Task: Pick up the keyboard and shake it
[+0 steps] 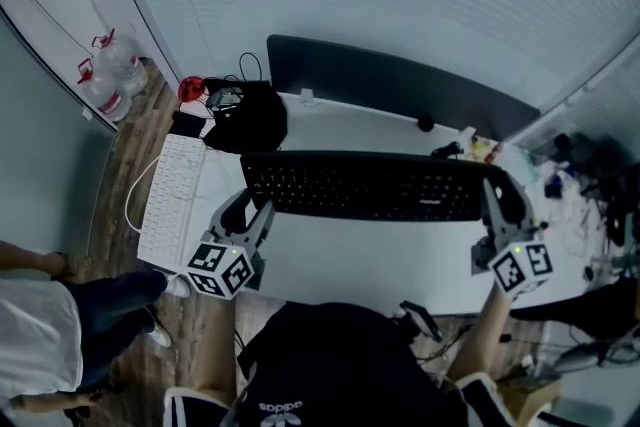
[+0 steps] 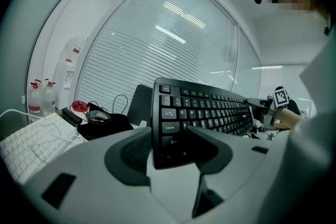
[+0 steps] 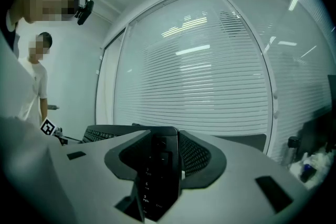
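A black keyboard hangs in the air above the white desk, level and held at both ends. My left gripper is shut on its left end; in the left gripper view the keyboard stands between the grey jaws with its keys facing right. My right gripper is shut on the right end; in the right gripper view the keyboard shows edge-on, clamped between both pads.
A white keyboard with a white cable lies at the desk's left edge. A black pouch and a red object sit behind it. A dark monitor lies at the back. Clutter fills the right side. Water bottles stand on the floor.
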The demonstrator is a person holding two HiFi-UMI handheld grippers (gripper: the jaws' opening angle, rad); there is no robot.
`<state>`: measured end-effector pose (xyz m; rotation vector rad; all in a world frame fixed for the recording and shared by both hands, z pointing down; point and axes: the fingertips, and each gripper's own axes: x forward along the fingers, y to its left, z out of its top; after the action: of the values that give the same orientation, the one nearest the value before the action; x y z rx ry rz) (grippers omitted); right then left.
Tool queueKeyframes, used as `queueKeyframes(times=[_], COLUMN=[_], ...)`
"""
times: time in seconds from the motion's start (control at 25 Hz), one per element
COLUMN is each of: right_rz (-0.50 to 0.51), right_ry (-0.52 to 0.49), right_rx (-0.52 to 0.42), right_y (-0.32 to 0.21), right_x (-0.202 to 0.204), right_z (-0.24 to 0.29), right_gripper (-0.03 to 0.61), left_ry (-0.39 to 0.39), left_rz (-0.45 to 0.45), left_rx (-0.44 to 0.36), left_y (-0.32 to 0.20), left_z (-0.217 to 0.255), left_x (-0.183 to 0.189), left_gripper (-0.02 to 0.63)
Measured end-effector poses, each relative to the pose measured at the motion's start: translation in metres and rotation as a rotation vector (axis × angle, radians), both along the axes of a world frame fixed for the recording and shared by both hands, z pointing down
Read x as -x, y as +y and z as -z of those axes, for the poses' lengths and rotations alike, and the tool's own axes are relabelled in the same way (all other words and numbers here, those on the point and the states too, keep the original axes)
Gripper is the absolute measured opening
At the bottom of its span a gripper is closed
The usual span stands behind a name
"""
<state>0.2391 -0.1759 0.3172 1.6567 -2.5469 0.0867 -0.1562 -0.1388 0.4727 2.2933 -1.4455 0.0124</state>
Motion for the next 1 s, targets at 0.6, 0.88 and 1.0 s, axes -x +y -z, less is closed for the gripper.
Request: queueKeyframes(times=[0.6, 0.88, 1.0], right_rz=[-0.034, -0.048, -0.054], right_ry=[-0.075, -0.127, -0.177], right_rx=[0.013, 0.006, 0.017], right_y=[0.019, 0.024, 0.030], right_x=[-0.010, -0.015, -0.020], right_z=[-0.017, -0.022, -0.037], right_gripper=[0.160, 0.160, 0.160], left_ry=[-0.017, -0.072, -0.119], left_rz=[-0.002, -0.025, -0.032], left_rx=[-0.026, -0.073, -0.099], left_y=[0.009, 0.002, -0.001], left_z=[0.010, 0.034, 0.048], left_x=[0.007, 0.011, 0.012], left_gripper=[0.201, 0.200, 0.199])
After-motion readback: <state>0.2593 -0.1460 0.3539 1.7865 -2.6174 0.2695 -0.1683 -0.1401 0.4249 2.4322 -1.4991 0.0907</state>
